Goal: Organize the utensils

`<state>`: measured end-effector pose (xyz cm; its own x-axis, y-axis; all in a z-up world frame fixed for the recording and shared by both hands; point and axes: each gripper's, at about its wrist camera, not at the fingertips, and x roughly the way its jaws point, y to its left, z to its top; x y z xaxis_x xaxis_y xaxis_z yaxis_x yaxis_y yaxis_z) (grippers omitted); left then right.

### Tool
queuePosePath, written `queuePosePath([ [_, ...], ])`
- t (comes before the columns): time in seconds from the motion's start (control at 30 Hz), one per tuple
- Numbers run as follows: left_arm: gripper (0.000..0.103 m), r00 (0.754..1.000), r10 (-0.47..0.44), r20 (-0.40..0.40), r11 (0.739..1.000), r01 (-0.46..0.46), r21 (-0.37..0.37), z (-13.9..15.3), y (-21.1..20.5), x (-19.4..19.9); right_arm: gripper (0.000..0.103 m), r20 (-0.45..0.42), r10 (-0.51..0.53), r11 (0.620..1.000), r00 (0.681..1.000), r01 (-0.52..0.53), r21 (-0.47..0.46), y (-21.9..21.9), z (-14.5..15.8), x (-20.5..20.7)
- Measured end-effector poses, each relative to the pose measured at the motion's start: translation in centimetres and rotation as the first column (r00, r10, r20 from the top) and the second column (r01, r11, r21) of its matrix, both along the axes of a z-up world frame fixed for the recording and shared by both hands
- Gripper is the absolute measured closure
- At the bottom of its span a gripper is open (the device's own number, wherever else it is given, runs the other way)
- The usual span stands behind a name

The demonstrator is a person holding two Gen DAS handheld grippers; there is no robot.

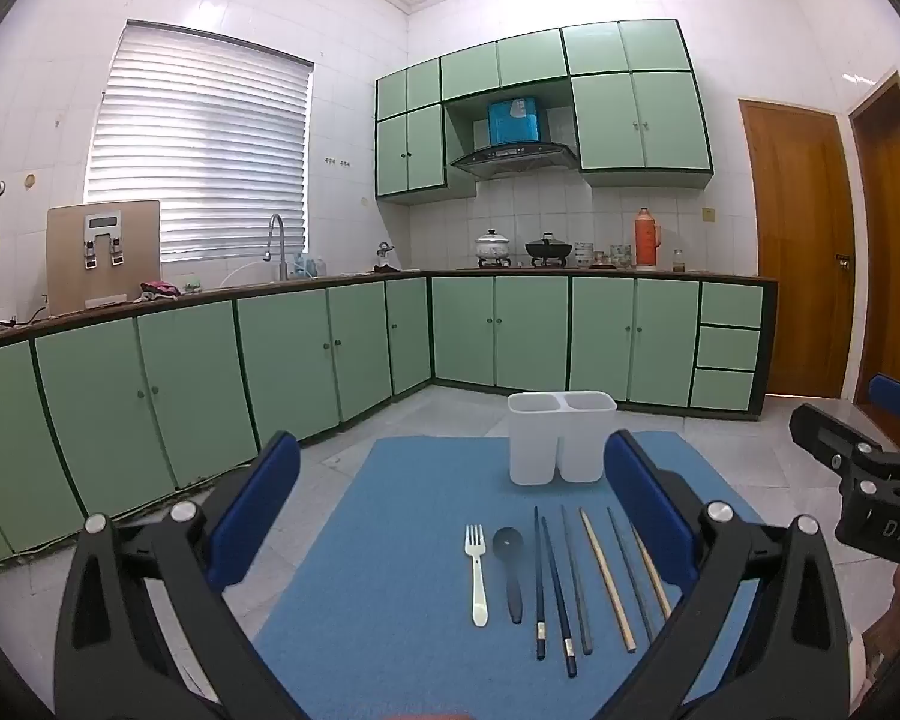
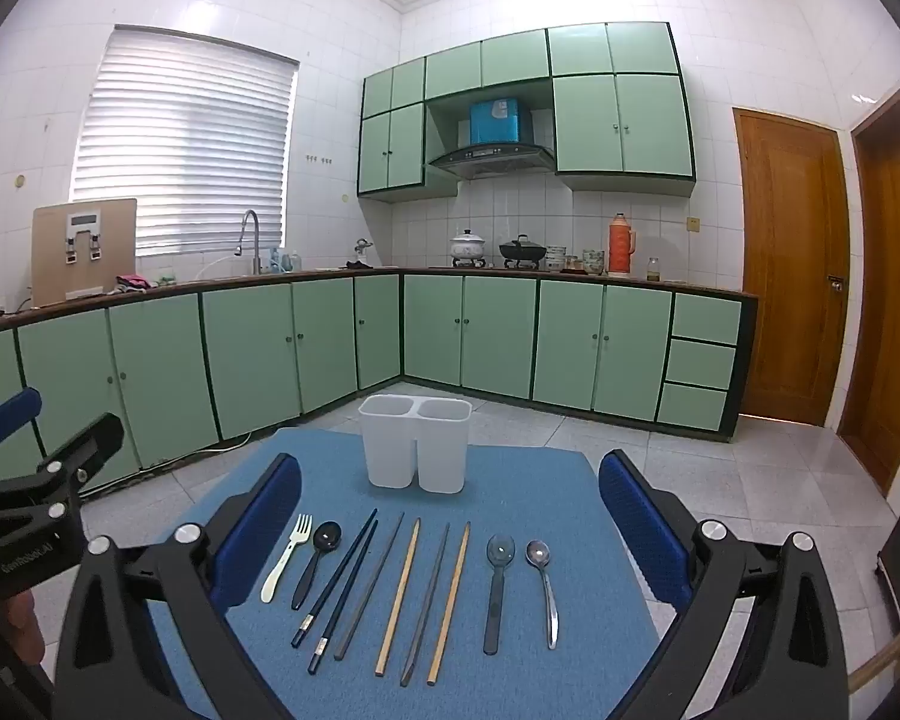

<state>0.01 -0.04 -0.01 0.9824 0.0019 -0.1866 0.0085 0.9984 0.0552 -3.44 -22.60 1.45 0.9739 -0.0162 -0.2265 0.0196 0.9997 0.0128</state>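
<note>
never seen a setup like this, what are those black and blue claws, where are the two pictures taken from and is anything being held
The claws are two hand-held grippers; a person carries one in each hand. Each picture comes from a camera on one gripper, looking forward between its fingers: the left gripper and the right gripper. Both are open and hold nothing. On the blue mat lie a white fork, a black spoon, six chopsticks in a row, a clear spoon with a dark handle and a metal spoon. Behind them stands an upright white two-compartment holder.
</note>
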Motion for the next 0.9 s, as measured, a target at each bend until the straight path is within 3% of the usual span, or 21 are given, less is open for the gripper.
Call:
queuePosePath([
  [0.9,0.005,1.000,0.007,0.003,1.000,-0.006,-0.023,-0.2,0.6,0.1,0.006,-0.006,0.000,1.000,1.000,0.000,0.004,0.0,0.0,0.1],
])
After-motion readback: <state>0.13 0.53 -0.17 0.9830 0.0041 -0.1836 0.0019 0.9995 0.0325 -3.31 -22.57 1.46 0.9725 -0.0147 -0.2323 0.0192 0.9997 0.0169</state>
